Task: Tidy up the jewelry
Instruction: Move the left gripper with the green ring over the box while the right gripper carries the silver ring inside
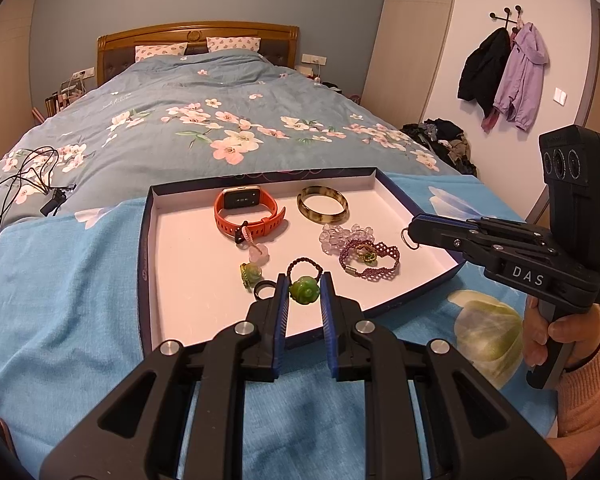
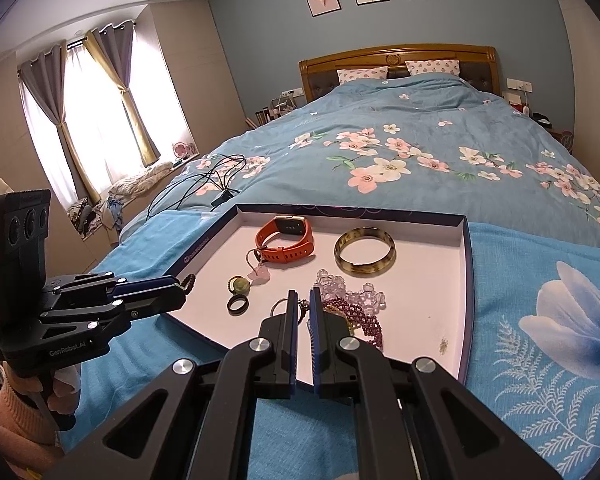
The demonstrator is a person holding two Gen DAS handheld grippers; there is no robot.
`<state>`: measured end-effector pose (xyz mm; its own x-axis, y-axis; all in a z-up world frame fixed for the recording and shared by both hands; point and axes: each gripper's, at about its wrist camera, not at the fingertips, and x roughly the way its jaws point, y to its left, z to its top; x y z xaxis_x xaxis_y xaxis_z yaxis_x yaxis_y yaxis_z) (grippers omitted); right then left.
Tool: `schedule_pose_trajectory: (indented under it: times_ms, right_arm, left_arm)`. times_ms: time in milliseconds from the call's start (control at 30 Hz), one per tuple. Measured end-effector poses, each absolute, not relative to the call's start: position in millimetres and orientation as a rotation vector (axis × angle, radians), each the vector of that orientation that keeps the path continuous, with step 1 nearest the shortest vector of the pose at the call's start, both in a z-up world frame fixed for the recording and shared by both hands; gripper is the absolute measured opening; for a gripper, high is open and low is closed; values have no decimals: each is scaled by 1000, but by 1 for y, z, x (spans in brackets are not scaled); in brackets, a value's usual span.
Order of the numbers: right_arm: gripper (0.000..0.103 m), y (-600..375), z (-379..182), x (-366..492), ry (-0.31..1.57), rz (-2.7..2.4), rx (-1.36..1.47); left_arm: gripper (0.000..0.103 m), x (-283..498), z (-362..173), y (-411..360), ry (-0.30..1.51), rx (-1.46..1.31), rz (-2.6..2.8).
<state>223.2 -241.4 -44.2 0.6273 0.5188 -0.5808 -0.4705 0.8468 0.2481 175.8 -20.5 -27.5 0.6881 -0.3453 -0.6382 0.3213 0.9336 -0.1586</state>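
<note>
The left tool (image 1: 304,294) is clamped on the green bead ring (image 1: 304,289) low-centre over the box lid (image 1: 188,256), while the right tool (image 2: 304,308), pinching a small metal ring (image 2: 281,305), hangs at the lid's right edge.

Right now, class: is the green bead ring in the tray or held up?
Held up: the left gripper's fingers clamp the green bead ring above the tray.

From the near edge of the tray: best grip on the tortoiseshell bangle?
Pinch the near arc of the tortoiseshell bangle through its wall, one finger inside the hole, one outside, coming from above. It lies flat in the tray, so there is no side edge to take, and the orange watch crowds its left.
</note>
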Motion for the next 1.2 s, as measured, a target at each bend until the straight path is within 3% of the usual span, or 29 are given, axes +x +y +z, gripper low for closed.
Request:
schedule_pose_trajectory:
  times_ms: [1200]
  right_arm:
    - [4, -246, -57, 241, 728, 527, 91]
  left_arm:
    - [16, 190, -40, -18, 752, -36, -357]
